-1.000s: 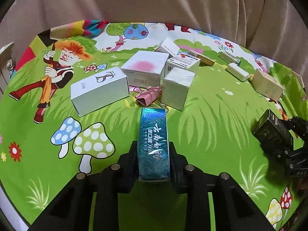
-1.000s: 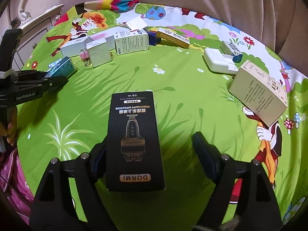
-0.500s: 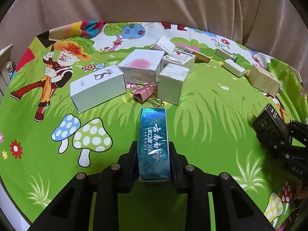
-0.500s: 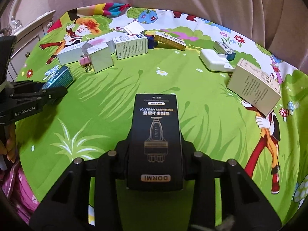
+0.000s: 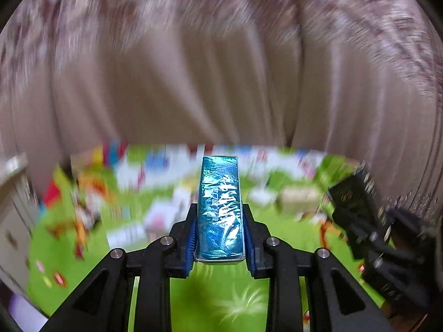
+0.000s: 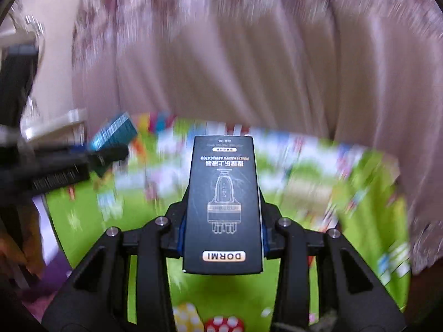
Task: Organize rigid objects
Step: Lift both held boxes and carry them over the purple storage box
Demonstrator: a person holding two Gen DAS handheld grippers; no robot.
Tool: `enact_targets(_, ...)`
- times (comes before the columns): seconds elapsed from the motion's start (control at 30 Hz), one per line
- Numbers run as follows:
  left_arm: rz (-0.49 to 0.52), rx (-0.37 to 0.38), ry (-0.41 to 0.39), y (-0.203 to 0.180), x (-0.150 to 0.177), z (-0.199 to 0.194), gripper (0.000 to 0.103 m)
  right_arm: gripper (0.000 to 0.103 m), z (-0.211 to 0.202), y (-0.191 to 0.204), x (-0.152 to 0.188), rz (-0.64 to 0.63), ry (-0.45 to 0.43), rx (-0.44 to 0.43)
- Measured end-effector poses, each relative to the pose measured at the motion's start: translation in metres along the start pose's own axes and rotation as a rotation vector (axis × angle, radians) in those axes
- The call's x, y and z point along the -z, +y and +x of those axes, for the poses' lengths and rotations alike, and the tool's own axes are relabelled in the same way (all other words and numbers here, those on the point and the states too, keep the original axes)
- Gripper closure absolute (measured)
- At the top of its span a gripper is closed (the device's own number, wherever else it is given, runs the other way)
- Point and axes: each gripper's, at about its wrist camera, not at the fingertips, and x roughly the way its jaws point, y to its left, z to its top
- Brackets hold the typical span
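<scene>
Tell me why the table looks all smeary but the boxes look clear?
Left wrist view: the blue box is sharp between the left gripper fingers, while the cloth and curtain streak with motion blur. Right wrist view: the black box in the right gripper is crisp; everything behind is smeared, and the fisheye bends the edges.

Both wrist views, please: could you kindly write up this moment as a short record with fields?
left claw: shut on the blue foil box, held clear of the cloth
right claw: shut on the black DORMI box, also held clear
surface: green cartoon tablecloth
other boxes: blurred, cannot be told apart
backdrop: beige curtain
image quality: heavy motion blur
</scene>
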Motion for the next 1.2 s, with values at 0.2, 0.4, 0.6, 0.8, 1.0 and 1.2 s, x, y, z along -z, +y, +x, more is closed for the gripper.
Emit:
enact_targets(0.2,0.056,0.005,-0.171,-0.025,-0.018,-0.056,0.073,0.060,-0.086,0.014,-0.037,-0.077,-0.331,0.102)
enact_targets(0.4,0.071,-0.025,-0.207,-0.026,-0.004,-0.073,0.073,0.060,-0.100,0.035,-0.030,-0.116,-0.362,0.092)
enact_targets(0.6,0.040,-0.056,-0.209,-0.011,0.008,-0.085,0.073,0.060,-0.106,0.038,-0.033,-0.122,-0.375,0.075)
enact_targets(0.8,0.021,-0.070,-0.194,-0.001,0.018,-0.091,0.073,0.060,-0.109,0.047,-0.032,-0.139,-0.374,0.049)
enact_targets(1.0,-0.003,-0.101,-0.178,0.015,0.029,-0.100,0.073,0.060,-0.107,0.063,-0.033,-0.165,-0.358,0.001)
enact_targets(1.2,-0.058,-0.140,-0.154,0.043,0.042,-0.110,0.073,0.060,-0.101,0.088,-0.031,-0.208,-0.324,-0.086)
